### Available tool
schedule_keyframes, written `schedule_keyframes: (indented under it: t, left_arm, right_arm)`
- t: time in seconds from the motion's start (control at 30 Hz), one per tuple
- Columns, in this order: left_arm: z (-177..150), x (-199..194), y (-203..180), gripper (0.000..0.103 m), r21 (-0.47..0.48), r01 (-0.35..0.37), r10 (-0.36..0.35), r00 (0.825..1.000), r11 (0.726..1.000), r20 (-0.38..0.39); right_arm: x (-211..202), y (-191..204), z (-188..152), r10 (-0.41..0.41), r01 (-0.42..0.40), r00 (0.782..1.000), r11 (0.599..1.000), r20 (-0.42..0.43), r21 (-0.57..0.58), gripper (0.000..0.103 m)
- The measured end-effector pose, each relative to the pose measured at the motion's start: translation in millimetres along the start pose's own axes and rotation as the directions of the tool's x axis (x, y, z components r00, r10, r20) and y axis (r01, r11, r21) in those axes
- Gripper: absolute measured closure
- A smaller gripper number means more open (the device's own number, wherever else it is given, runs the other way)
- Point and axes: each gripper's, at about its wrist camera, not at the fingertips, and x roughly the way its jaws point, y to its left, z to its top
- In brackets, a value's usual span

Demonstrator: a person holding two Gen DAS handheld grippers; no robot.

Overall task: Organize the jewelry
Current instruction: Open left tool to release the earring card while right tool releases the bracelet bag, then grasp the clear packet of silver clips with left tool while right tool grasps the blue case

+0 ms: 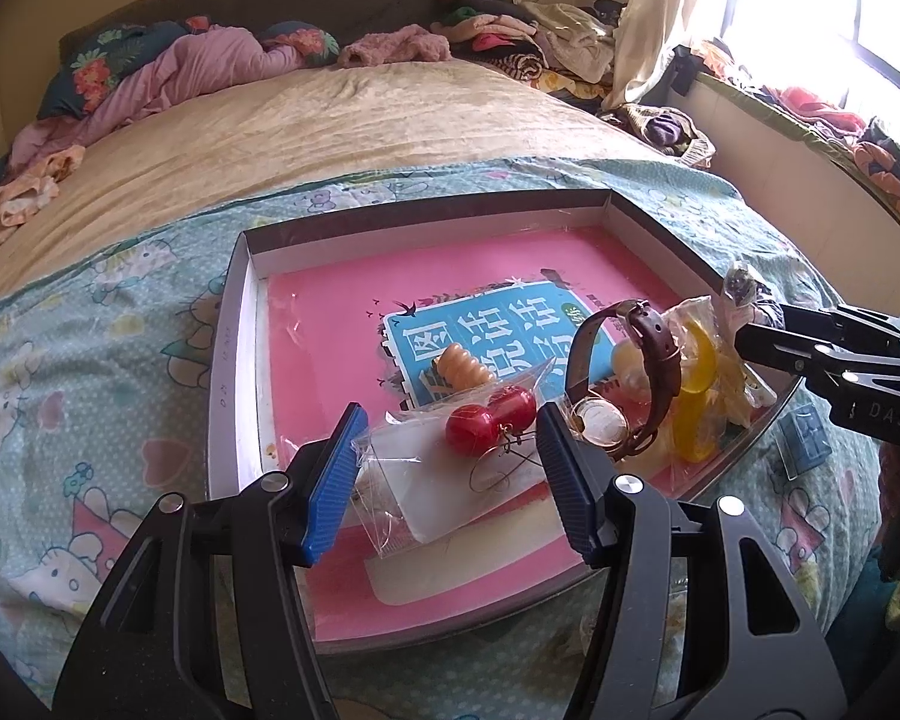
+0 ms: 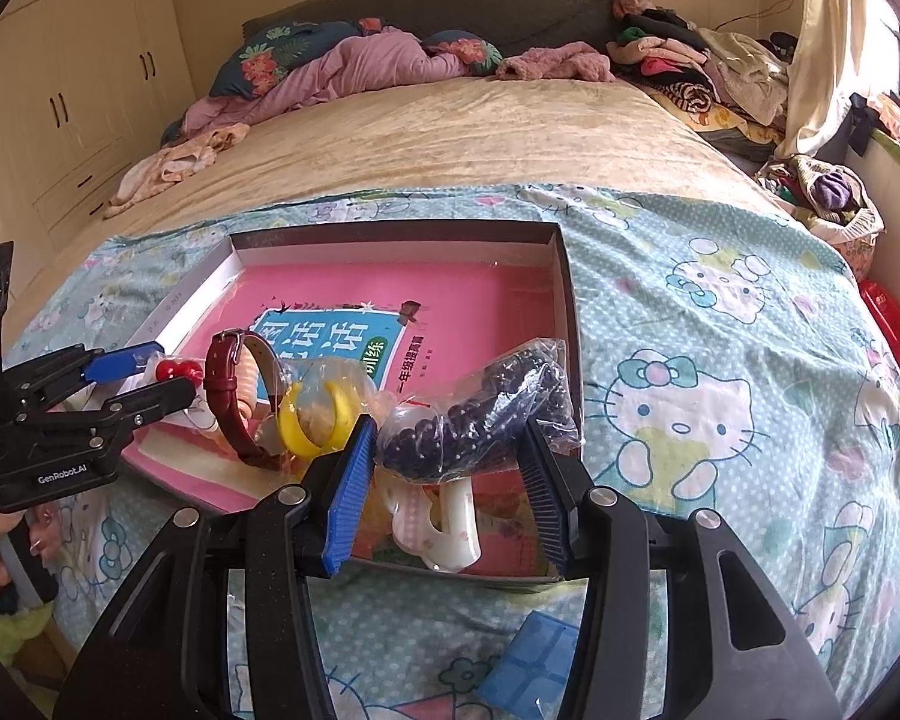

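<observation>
A shallow cardboard tray [image 1: 228, 348] lies on the bed with a pink book inside. My left gripper [image 1: 450, 468] is low over its near side, blue pads closed against the two edges of a clear bag of red ball earrings [image 1: 489, 420]. To the right stand a brown-strapped watch [image 1: 654, 360] and a yellow bangle [image 1: 699, 384] in plastic. My right gripper [image 2: 447, 462] is shut on a clear bag of dark beads [image 2: 486, 408], held just above the tray's right near corner [image 2: 564, 300]. The left gripper [image 2: 171, 369] shows at the left of the right wrist view.
An orange spiral hair tie [image 1: 462, 369] rests on the book and a white hair claw [image 2: 450, 528] lies under the bead bag. A small blue square [image 2: 534, 666] sits on the cartoon-cat sheet outside the tray. Clothes are piled at the bed's head and right side.
</observation>
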Motion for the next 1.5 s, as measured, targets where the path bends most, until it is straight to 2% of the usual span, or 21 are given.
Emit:
schedule_keyframes:
  t: [0.13, 0.27, 0.4, 0.53, 0.6, 0.77, 0.83, 0.97, 1.03, 1.1, 1.2, 1.3, 1.4, 1.5]
  left_arm:
    - [0.4, 0.2, -0.9, 0.053, 0.002, -0.002, 0.002, 1.000, 1.000, -0.002]
    - [-1.3, -2.1, -3.9, 0.049, 0.003, 0.005, -0.005, 1.000, 1.000, -0.008]
    - [-6.4, -13.4, -6.5, 0.036, -0.005, 0.020, -0.020, 1.000, 1.000, 0.003]
    - [-14.0, -27.4, -7.1, 0.032, -0.023, 0.038, -0.038, 0.999, 0.999, 0.007]
    - [-19.5, -35.7, -9.4, 0.030, -0.040, 0.058, -0.058, 0.998, 0.998, 0.009]
    - [-36.0, -49.5, -21.1, 0.029, -0.060, 0.117, -0.118, 0.993, 0.991, -0.002]
    - [-43.0, -49.0, -27.3, 0.029, -0.063, 0.149, -0.150, 0.988, 0.987, -0.027]
    - [-55.9, -38.8, -41.0, 0.029, -0.043, 0.164, -0.166, 0.983, 0.986, -0.077]
    - [-61.9, -32.2, -45.8, 0.029, -0.037, 0.169, -0.172, 0.980, 0.985, -0.100]
    - [-65.6, -26.0, -50.4, 0.029, -0.034, 0.172, -0.175, 0.978, 0.984, -0.115]
    - [-67.8, -15.9, -57.0, 0.029, -0.031, 0.174, -0.177, 0.975, 0.984, -0.135]
    - [-68.5, -8.9, -62.5, 0.023, -0.028, 0.172, -0.175, 0.974, 0.985, -0.142]
    - [-68.5, -3.8, -68.0, 0.023, -0.012, 0.155, -0.155, 0.977, 0.988, -0.145]
    - [-66.4, -1.0, -71.1, 0.023, 0.001, 0.149, -0.148, 0.979, 0.989, -0.137]
  right_arm:
    - [-5.6, -0.5, -0.3, 0.010, -0.010, 1.000, 1.000, 0.017, 0.010, 0.054]
    - [-19.5, -2.9, -4.5, 0.017, -0.018, 0.999, 0.999, 0.044, 0.027, 0.043]
    - [-36.7, -10.2, -16.6, 0.011, -0.015, 0.998, 0.998, 0.063, 0.062, 0.030]
    - [-48.6, -19.4, -31.7, -0.002, -0.001, 0.999, 0.996, 0.045, 0.084, 0.026]
    - [-52.1, -23.8, -40.0, -0.018, 0.014, 0.999, 0.995, 0.035, 0.097, 0.021]
    - [-53.2, -32.2, -57.1, -0.017, 0.016, 1.000, 0.989, 0.004, 0.149, 0.019]
    - [-50.5, -33.1, -63.0, -0.014, 0.017, 1.000, 0.987, -0.017, 0.159, 0.019]
    - [-40.0, -38.3, -70.3, -0.003, 0.015, 0.998, 0.981, -0.062, 0.191, 0.019]
    - [-34.3, -40.9, -71.4, 0.006, 0.011, 0.997, 0.979, -0.081, 0.203, 0.020]
    - [-29.8, -40.0, -72.0, 0.009, 0.012, 0.995, 0.980, -0.102, 0.200, 0.029]
    - [-21.9, -37.1, -72.4, 0.000, 0.025, 0.991, 0.983, -0.136, 0.184, 0.039]
    - [-17.1, -35.8, -72.8, -0.014, 0.041, 0.988, 0.984, -0.154, 0.173, 0.051]
    - [-15.6, -38.5, -74.1, -0.015, 0.045, 0.987, 0.982, -0.158, 0.183, 0.060]
    - [-18.1, -38.7, -75.7, -0.002, 0.029, 0.989, 0.982, -0.146, 0.186, 0.062]
